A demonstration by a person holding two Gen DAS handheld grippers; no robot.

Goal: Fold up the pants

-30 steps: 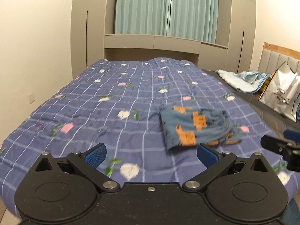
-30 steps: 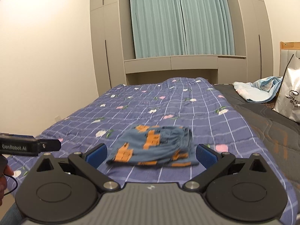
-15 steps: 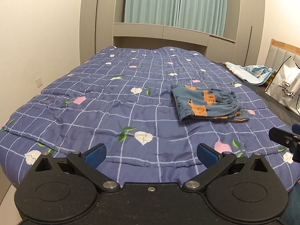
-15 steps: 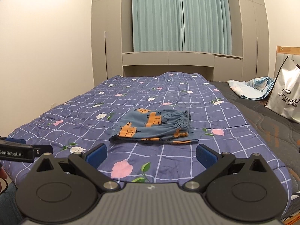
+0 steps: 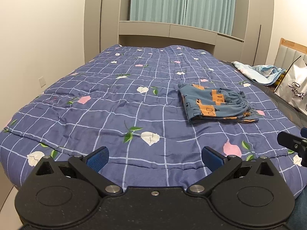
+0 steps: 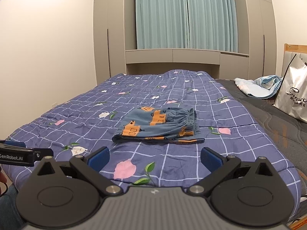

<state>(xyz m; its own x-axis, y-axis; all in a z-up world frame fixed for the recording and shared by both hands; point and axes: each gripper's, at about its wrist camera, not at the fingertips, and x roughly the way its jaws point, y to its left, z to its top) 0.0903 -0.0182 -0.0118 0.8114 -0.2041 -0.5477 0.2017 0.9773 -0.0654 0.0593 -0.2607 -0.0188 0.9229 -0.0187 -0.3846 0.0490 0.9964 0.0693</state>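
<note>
Blue cotton shorts with orange vehicle prints, the pants (image 5: 214, 103) of this task, lie on the quilt (image 5: 107, 103) in a compact folded stack, elastic waistband bunched on the side toward the paper bag (image 6: 293, 99), layered hems showing along the near edge. From the left view the bundle sits ahead and to the right; from the right view (image 6: 159, 124) it sits nearly dead centre, a little way up the bed from the near edge.

Both tools are clear of the cloth. Left tool (image 5: 154, 158) has its blue pads spread wide over the near edge of the quilt with nothing between them. Right tool (image 6: 155, 158) shows the same wide spread and is just as empty, aimed straight at the stack.

My read: the folding itself looks done, and this is the stand-off after it. A sliver of lower layer pokes out along the front edge, so any next move would be a light tidy: bring one tool down on that edge and nudge it square, without lifting the top layer and undoing the stack. Otherwise, simply keeping both tools away from the bundle finishes it. Crumpled light-blue fabric (image 5: 262, 72) beside the bag is well apart and plays no part
</note>
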